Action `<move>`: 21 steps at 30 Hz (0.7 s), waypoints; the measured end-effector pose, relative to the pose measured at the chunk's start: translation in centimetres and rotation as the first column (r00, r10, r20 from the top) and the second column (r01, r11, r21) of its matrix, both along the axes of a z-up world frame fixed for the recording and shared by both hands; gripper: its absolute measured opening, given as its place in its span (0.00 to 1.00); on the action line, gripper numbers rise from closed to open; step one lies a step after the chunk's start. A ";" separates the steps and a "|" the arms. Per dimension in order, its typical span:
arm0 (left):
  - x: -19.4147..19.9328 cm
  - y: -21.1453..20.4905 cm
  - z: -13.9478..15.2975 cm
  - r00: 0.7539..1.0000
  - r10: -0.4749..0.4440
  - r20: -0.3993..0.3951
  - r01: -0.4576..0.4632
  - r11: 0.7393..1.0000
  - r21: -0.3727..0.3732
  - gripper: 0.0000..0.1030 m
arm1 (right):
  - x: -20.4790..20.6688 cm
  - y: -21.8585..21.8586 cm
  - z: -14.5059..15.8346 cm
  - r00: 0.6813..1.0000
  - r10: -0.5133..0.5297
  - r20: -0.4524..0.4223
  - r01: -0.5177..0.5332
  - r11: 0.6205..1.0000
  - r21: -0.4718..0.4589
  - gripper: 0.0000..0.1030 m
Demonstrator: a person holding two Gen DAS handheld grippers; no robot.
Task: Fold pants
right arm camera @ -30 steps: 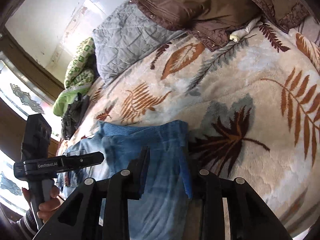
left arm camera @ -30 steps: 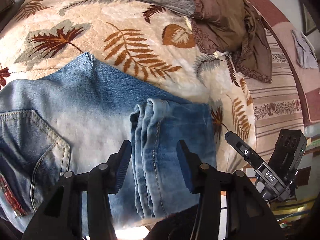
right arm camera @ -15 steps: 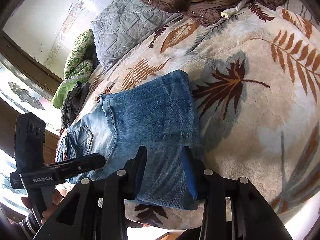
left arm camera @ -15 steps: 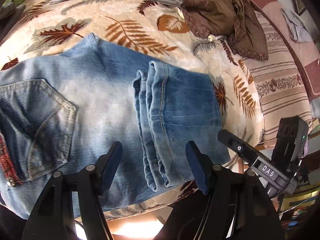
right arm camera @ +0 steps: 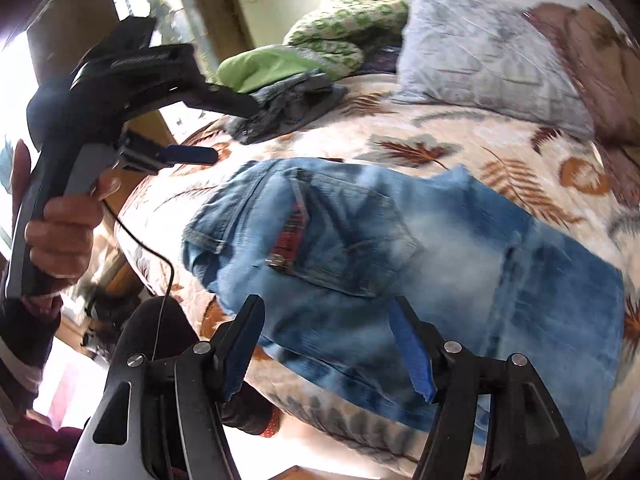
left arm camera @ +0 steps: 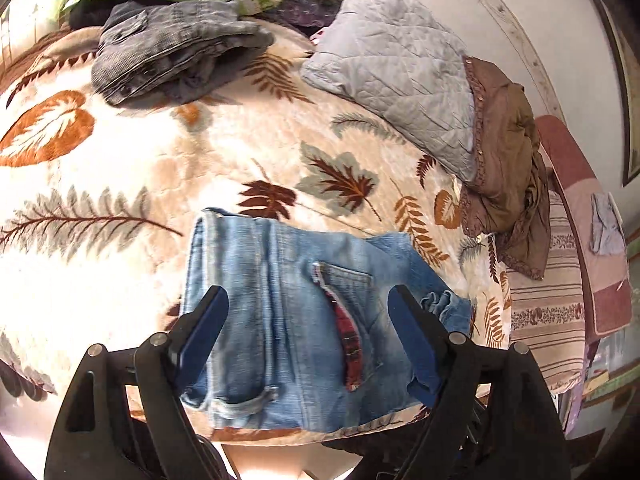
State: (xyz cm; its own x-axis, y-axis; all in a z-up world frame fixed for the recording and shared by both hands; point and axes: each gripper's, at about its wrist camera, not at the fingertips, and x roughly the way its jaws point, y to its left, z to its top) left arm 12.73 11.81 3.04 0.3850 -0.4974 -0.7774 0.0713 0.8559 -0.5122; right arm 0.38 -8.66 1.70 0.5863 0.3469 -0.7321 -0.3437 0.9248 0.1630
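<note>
The pants point(left arm camera: 304, 320) are faded, coarse blue denim lying on a plush, fuzzy leaf-print blanket point(left arm camera: 160, 168), beside a quilted matt grey pillow point(left arm camera: 400, 60), while the left gripper point(left arm camera: 308, 328) is matt black plastic with blue pads point(left arm camera: 204, 328).

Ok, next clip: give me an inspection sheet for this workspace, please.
Surface: bed with a leaf-print blanket.
Job's things: blue jeans lying folded near the bed's edge, back pocket up.
Clutter: grey trousers, quilted pillow, brown garment, green bedding.
Grippers: left gripper open, holding nothing; right gripper open, holding nothing.
Cables: thin black cable hanging from the left gripper.
Surroundings: wall, window, striped cover.
</note>
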 end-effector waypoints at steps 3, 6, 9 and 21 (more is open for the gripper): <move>0.8 3.2 -1.8 0.999 0.025 -0.043 -0.026 1.000 -0.014 0.80 | 0.3 6.0 -0.5 0.993 0.113 0.034 -0.110 0.991 -0.077 0.67; 1.8 5.4 -3.7 0.995 0.033 -0.098 -0.039 0.997 -0.062 0.80 | 0.7 10.4 -1.9 0.982 0.182 0.042 -0.173 0.972 -0.160 0.68; 2.7 6.4 -5.7 0.986 0.006 -0.166 -0.026 0.992 -0.120 0.80 | 0.6 13.6 -3.8 0.975 0.213 0.067 -0.187 0.943 -0.277 0.71; 5.0 6.2 -9.3 0.971 -0.116 -0.209 0.037 0.937 -0.346 0.83 | 1.0 16.8 -7.5 0.967 0.224 0.121 -0.142 0.869 -0.474 0.54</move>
State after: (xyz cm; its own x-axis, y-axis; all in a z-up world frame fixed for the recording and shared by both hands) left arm 17.78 18.02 -6.24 0.1716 -0.7661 -0.6194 -0.0200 0.6259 -0.7796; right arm 1.37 8.10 -5.84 0.6724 0.1100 -0.7320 -0.4979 0.7990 -0.3373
